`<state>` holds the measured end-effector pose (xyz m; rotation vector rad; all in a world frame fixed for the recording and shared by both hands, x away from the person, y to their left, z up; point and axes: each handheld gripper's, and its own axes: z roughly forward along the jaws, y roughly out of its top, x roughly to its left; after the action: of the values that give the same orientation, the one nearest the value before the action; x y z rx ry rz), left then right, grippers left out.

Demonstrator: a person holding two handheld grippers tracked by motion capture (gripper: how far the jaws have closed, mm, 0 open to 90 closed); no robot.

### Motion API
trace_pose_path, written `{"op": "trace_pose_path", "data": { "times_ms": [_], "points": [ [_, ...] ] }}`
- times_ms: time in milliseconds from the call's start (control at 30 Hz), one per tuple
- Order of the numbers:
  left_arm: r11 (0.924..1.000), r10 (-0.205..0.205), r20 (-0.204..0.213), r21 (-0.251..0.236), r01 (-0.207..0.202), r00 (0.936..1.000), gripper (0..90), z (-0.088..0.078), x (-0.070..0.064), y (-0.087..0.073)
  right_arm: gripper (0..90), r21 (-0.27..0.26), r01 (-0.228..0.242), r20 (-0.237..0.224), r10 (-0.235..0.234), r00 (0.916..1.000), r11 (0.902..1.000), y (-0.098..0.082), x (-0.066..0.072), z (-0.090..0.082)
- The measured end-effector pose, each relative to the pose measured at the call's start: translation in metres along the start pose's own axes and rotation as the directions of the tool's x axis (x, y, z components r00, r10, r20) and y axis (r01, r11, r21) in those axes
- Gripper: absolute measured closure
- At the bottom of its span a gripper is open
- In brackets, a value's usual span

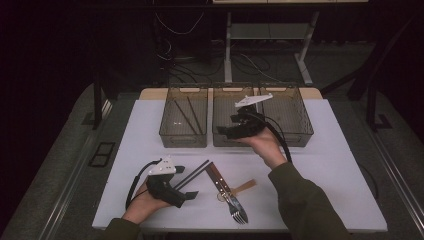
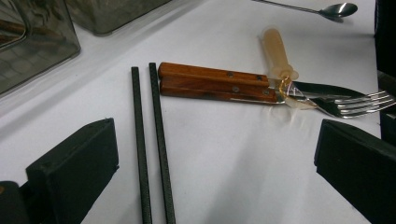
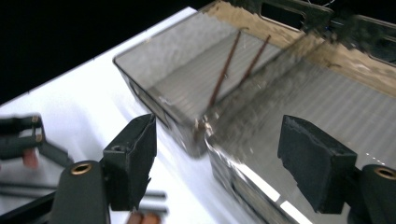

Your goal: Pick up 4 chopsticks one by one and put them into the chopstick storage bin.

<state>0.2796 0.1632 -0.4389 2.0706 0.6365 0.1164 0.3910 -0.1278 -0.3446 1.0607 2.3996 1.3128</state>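
Black chopsticks (image 2: 149,140) at lower left, brown wooden handles (image 2: 215,83) at centre and a silver fork (image 2: 359,103) on the white surface (image 2: 243,163); smoky-grey bins (image 1: 183,120).

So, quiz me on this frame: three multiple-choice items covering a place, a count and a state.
1. Where do the two thin black chopsticks lie?
A. in a bin
B. in a gripper's jaws
C. on the white table, ahead of the left gripper

2. How many smoky clear plastic bins stand along the table's far edge?
A. two
B. three
C. four

3. What state is the right gripper in?
A. open and empty
B. shut on a fork
C. shut on a chopstick

Answers:
1. C. The left gripper view shows them flat on the tabletop beyond its jaws.
2. B. The high view shows three in a row.
3. A. In the right gripper view its jaws stand wide apart with nothing between them.
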Motion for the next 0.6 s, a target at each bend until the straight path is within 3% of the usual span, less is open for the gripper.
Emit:
{"op": "trace_pose_path", "data": {
  "times_ms": [233, 600],
  "points": [
    [0.9999, -0.011, -0.008, 0.005, 0.011, 0.9999, 0.0, 0.000, 0.000, 0.000, 19.9, -0.006, 0.010, 0.033, -0.010, 0.9994, 0.9999, -0.033, -0.009, -0.030],
    [0.9999, -0.007, -0.018, 0.009, 0.007, 0.9998, 0.0, 0.000, 0.001, 0.000, 18.0, -0.023, 0.015, 0.057, -0.013, 0.9983, 0.9996, -0.088, -0.028, -0.071]
  ]
}}
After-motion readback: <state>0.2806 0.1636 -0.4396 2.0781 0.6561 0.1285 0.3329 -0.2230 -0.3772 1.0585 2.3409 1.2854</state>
